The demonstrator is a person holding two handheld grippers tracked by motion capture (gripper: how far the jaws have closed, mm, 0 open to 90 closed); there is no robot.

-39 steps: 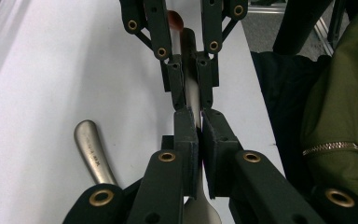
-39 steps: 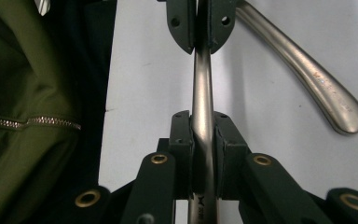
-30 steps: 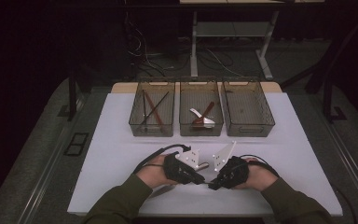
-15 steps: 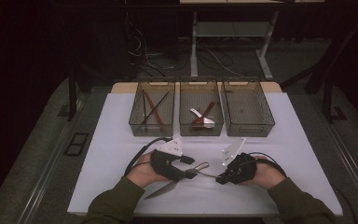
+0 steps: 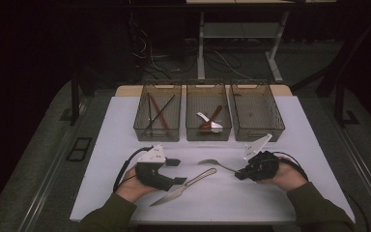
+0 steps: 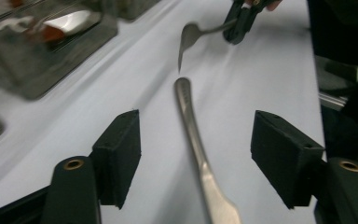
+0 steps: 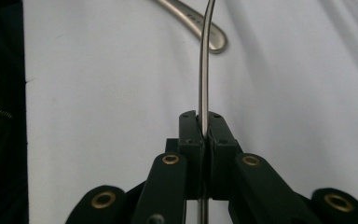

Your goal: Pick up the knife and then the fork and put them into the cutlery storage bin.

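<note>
A metal knife [image 5: 183, 187] lies flat on the white table top [image 5: 299, 145], blade toward the person. Its handle [image 6: 191, 126] runs up between the pads of my left gripper [image 5: 176, 171], and neither pad touches it. Those jaws have just been opening, and my left gripper [image 6: 196, 135] stands open. My right gripper [image 5: 239, 175] is shut on the handle of a metal fork [image 5: 212, 163], whose head sticks out to the left just above the table. In the right gripper view the thin fork handle [image 7: 204, 70] rises from between the closed pads of my right gripper [image 7: 204, 121].
Three clear bins stand in a row at the back: the left one [image 5: 157, 126] holds chopsticks, the middle one [image 5: 208, 130] holds spoons, and the right one [image 5: 256, 128] holds nothing. Dark floor surrounds the table.
The two hands have drawn apart from the centre. The left gripper carried the knife leftward, opened, and the knife now lies on the table. The right gripper moved right with the fork.
</note>
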